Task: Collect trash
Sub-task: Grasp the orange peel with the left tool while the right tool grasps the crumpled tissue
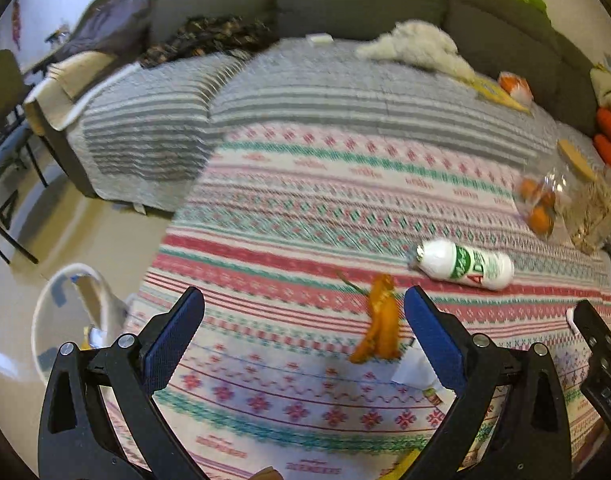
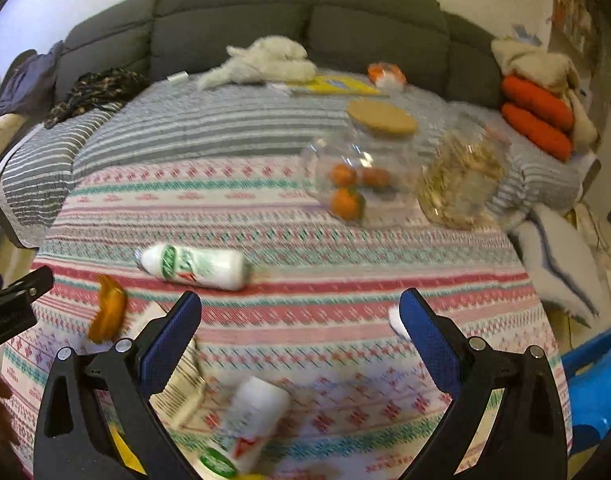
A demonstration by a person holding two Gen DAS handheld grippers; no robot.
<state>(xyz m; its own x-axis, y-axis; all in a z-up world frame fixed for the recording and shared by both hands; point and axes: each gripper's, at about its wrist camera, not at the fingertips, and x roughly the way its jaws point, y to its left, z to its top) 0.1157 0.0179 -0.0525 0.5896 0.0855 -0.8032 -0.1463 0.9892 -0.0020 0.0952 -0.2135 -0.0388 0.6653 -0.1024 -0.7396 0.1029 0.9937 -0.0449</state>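
Note:
A white bottle with a green label (image 1: 463, 265) lies on its side on the patterned cloth; it also shows in the right wrist view (image 2: 193, 267). An orange peel (image 1: 379, 322) lies just ahead of my left gripper (image 1: 303, 308), which is open and empty; the peel also shows in the right wrist view (image 2: 107, 314). A white paper scrap (image 1: 415, 366) lies by its right finger. My right gripper (image 2: 301, 312) is open and empty. A second white bottle (image 2: 251, 420) and a printed paper wrapper (image 2: 181, 388) lie between its fingers, below them.
A white trash bin (image 1: 71, 320) stands on the floor at the table's left. Clear jars with oranges (image 2: 351, 184) and with snacks (image 2: 461, 184) stand at the far right. A grey sofa (image 2: 233, 20) with clothes lies behind. A blue stool (image 2: 593, 380) is at right.

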